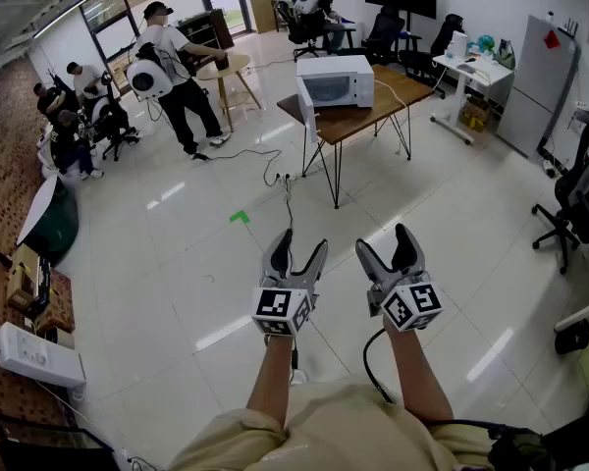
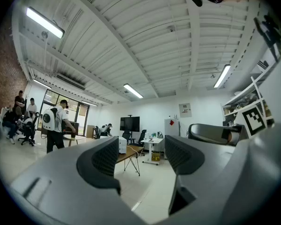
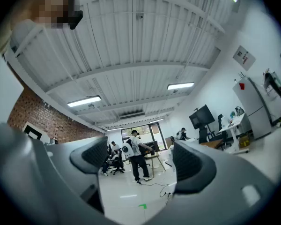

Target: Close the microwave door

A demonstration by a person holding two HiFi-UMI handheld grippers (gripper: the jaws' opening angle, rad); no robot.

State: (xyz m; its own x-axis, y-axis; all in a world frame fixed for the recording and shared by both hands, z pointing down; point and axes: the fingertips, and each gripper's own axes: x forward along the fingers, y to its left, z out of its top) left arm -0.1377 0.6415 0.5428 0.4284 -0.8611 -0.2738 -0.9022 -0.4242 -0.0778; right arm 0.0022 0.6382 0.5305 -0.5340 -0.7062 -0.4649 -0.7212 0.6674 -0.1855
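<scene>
Across a glossy white floor (image 1: 177,263) stood a wooden table (image 1: 378,106), a white microwave (image 1: 336,83) on its left end. Well apart from it, the left gripper (image 1: 300,244) and right gripper (image 1: 385,242) hung side by side, fingers spread and empty

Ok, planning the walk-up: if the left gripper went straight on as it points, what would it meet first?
Nothing close: the left gripper has open floor ahead; the wooden table with the microwave looks first in line, though depth is unclear.
</scene>
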